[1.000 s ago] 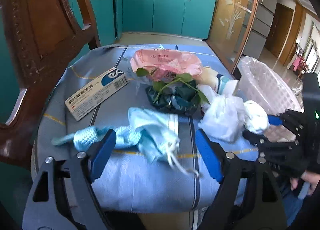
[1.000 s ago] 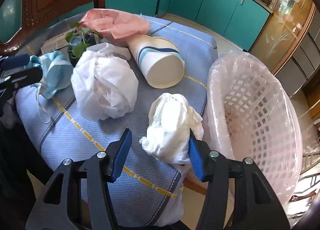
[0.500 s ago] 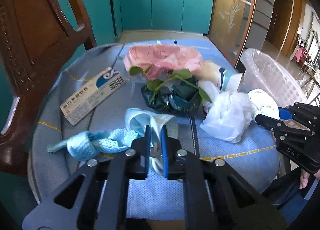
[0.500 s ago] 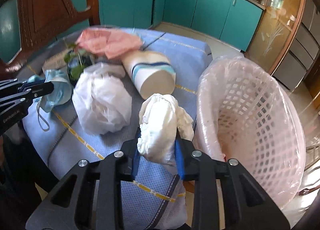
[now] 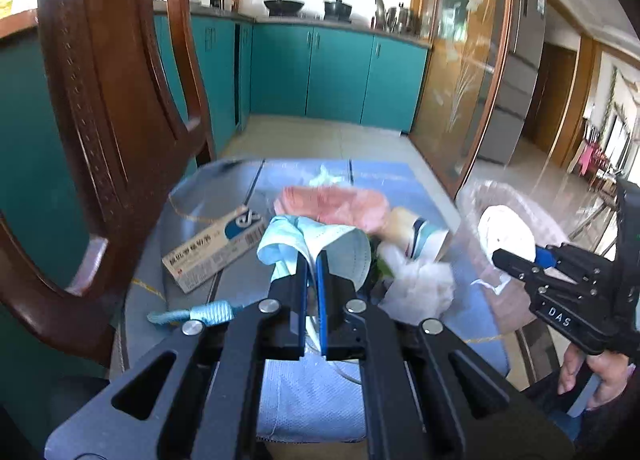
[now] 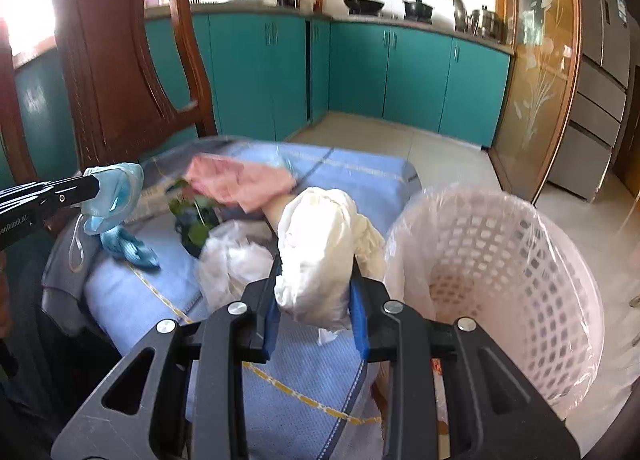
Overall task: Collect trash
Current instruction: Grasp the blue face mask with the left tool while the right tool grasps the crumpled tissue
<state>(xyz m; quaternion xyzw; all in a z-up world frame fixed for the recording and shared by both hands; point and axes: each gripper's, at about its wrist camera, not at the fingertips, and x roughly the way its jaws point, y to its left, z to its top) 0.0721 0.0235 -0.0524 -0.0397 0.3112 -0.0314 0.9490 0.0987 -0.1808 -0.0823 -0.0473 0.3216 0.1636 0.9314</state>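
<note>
My left gripper is shut on a light blue face mask and holds it above the blue cloth; the mask also shows in the right wrist view. My right gripper is shut on a crumpled white wad, lifted beside the white mesh bin lined with a clear bag. In the left wrist view the wad hangs in front of the bin. On the cloth lie a pink wrapper, a paper cup, a white plastic bag and a medicine box.
A blue knotted cloth strip lies at the cloth's left front. A dark bag with green leaves sits mid-cloth. A carved wooden chair back rises at the left. Teal kitchen cabinets stand behind.
Both grippers have closed on their items and lifted: the left raised the mask off the cloth, the right raised the white wad toward the bin's rim.
</note>
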